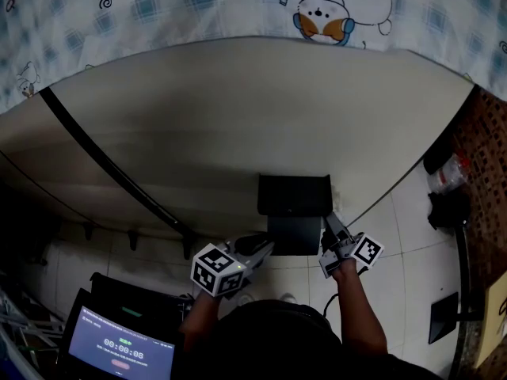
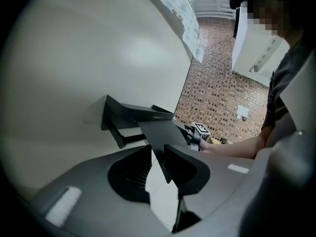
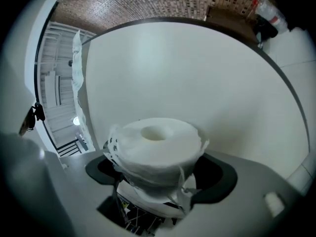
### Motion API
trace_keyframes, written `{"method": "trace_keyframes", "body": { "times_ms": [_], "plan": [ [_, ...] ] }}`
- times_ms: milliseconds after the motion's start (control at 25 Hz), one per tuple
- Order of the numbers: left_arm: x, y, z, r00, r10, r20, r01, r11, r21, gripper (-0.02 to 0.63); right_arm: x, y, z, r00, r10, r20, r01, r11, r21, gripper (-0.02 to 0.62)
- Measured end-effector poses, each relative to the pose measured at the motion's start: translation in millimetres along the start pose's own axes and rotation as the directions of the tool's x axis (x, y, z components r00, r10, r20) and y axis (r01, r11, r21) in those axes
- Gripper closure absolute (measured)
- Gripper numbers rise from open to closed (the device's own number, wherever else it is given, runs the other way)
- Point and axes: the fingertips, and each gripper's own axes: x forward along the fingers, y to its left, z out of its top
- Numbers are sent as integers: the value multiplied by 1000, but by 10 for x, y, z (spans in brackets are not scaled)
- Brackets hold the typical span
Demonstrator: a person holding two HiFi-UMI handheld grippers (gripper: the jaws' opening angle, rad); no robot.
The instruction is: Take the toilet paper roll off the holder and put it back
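A black wall-mounted holder (image 1: 293,195) hangs at the middle of the pale wall, its flat lid (image 1: 294,235) tipped down and out. In the left gripper view the holder (image 2: 129,113) juts from the wall and its lid (image 2: 157,141) runs between my left gripper's (image 2: 159,171) jaws. The lid lies against the right jaw, and a strip of light shows beside the left one. My right gripper (image 3: 160,171) is shut on a white toilet paper roll (image 3: 155,141), held clear of the wall with its hole facing up. In the head view the right gripper (image 1: 329,229) sits just right of the lid.
A patterned cloth (image 1: 238,6) hangs across the top of the wall and a black strip (image 1: 103,165) slants down it. A lit screen (image 1: 119,347) stands low on the left. Dark items and a bottle (image 1: 447,174) lie on the tiled floor at right.
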Motion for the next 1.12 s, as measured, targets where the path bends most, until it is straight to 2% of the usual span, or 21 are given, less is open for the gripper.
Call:
{"method": "trace_keyframes", "body": {
  "times_ms": [120,280,600,800,920,1040,1120],
  "plan": [
    [-1,-7,-2,1000,-2,-4,2,1000,0,506,25,0,-157,994,39,-97,-36,999,31,176],
    [4,10,-22,1000,-1,-13,1,1000,10,506,126,46,-492,958,115,-262,-98,992,77,178],
    [5,2,-24,1000,-7,-19,7,1000,18,506,307,118,-770,915,157,-372,-136,987,80,179],
    [5,23,-43,1000,-4,-18,4,1000,17,506,373,135,-843,907,171,-384,-145,985,96,178],
    [0,43,-56,1000,-5,-13,5,1000,11,508,380,96,-882,908,147,-391,-126,989,79,178],
    [4,40,-61,1000,-4,-6,4,1000,1,511,267,-82,-957,892,37,-451,-48,999,-12,132],
    [30,46,-82,1000,5,-10,-5,1000,10,512,158,-170,-877,899,-13,-438,-4,999,-37,114]
  ]
}}
